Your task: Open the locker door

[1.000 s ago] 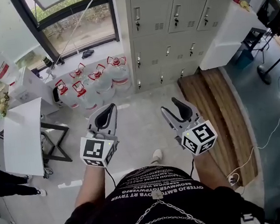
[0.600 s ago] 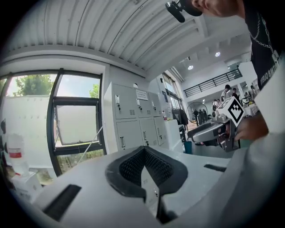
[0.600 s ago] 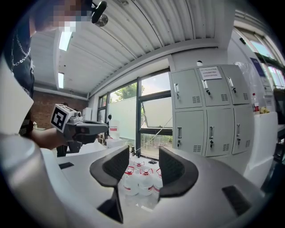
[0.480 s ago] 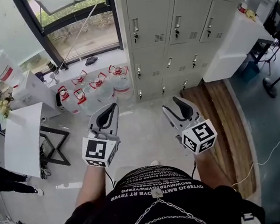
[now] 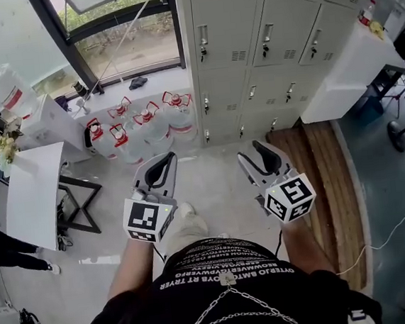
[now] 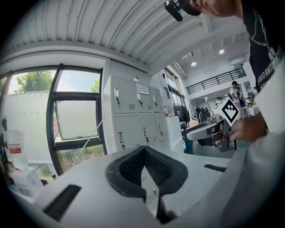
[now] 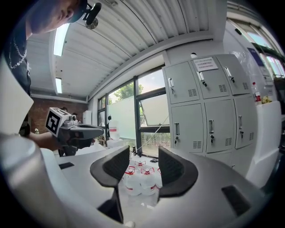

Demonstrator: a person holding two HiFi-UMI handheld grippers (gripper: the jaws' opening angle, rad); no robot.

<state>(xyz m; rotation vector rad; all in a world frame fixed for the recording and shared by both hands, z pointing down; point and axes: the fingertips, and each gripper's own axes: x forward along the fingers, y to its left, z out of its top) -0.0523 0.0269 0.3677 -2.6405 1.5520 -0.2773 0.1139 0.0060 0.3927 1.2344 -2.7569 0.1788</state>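
The locker door (image 5: pixel 222 31) is seen closed, well ahead of both tongs and untouched. The left gripper (image 5: pixel 162 161) is held forward, jaws pressed together on nothing; the right gripper (image 5: pixel 259 154), alongside, is spread.

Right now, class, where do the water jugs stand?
In the head view the water jugs cluster on the floor at upper left of centre, below the window and just left of the lockers.

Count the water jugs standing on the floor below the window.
5 water jugs beside the lockers: a front pair; three behind. Others may be hidden behind them.
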